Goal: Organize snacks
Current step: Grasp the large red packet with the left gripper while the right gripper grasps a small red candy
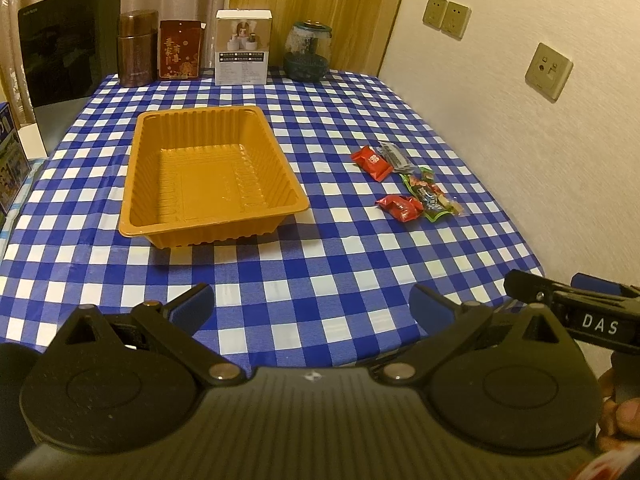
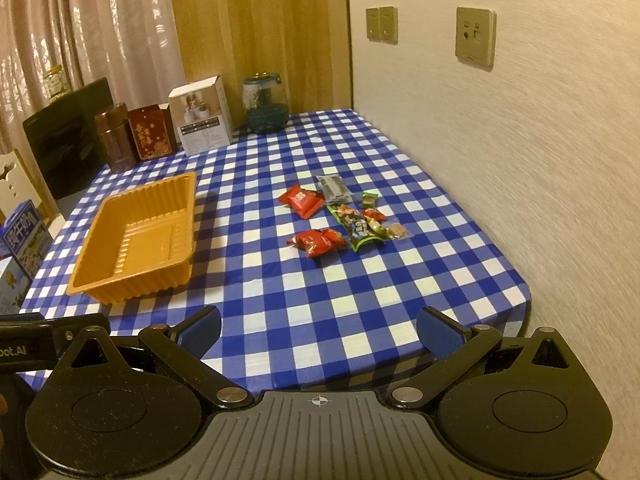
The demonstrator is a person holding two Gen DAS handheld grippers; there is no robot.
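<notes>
Blue-and-white checked cloth covers the surface (image 2: 320,300). Snack packets (image 2: 340,220) lie clustered ahead of the right gripper (image 2: 318,332), nearer it than the left gripper (image 1: 312,308). Both grippers hang spread and empty. An empty orange tray (image 1: 136,184) sits left of the packets.

A blue-and-white checked tablecloth (image 2: 320,288) lies under an orange ridged tray (image 2: 136,240). Two snack packets (image 2: 302,200) are red, one (image 2: 362,228) is green-edged, and another (image 2: 332,188) looks grey, though blurred. Gripper pads (image 2: 438,334) are blue.
</notes>
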